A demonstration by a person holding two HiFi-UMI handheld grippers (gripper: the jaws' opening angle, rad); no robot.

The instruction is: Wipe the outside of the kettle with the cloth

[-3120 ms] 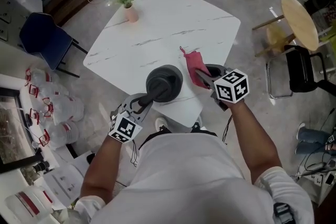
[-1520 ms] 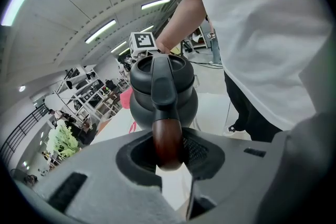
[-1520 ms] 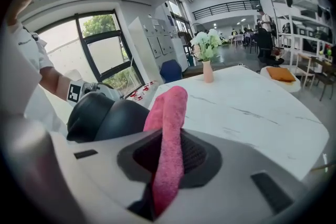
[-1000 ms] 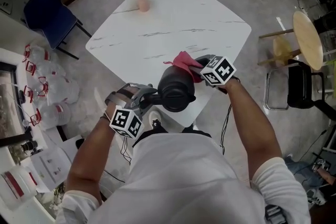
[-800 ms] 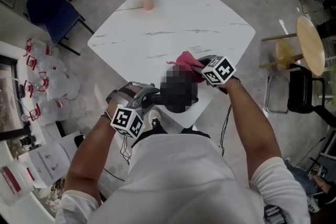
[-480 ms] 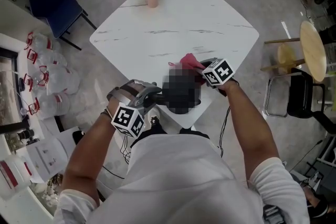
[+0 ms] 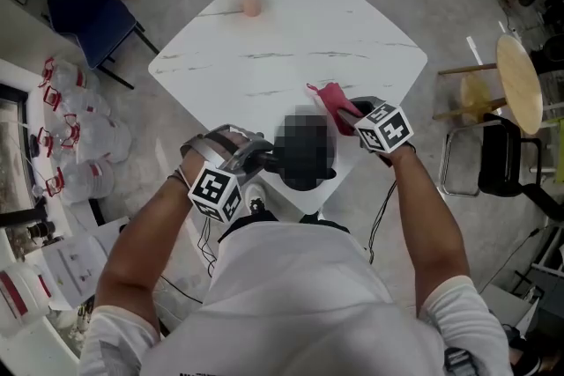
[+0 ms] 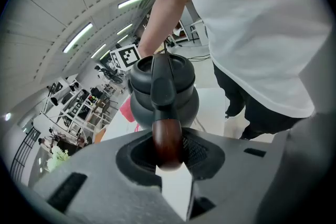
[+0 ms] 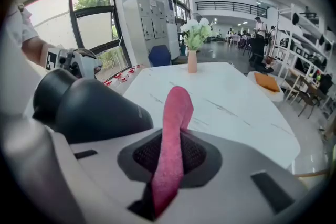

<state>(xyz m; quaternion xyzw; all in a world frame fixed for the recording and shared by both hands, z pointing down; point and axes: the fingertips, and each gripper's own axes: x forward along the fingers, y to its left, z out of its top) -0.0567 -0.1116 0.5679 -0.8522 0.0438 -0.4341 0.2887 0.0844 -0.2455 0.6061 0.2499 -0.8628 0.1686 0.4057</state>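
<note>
The dark kettle (image 7: 302,179) hangs over the near corner of the white marble table (image 7: 291,40). My left gripper (image 7: 245,157) is shut on its brown wooden handle (image 8: 167,141), and the kettle body (image 8: 168,97) shows just beyond the jaws. My right gripper (image 7: 354,114) is shut on the pink cloth (image 7: 332,98), a little to the right of the kettle. In the right gripper view the cloth (image 9: 176,128) sticks up from between the jaws, with the kettle (image 9: 89,107) on the left; I cannot tell whether they touch.
A pink vase of white flowers (image 7: 251,0) stands at the table's far corner. A blue chair (image 7: 84,13) and several water bottles (image 7: 75,145) are on the left. A round wooden stool (image 7: 520,70) and a black chair (image 7: 502,163) are on the right.
My right gripper has carried the cloth from the kettle's far side over to its right. The left gripper has kept its hold on the handle, and the kettle has barely moved.
</note>
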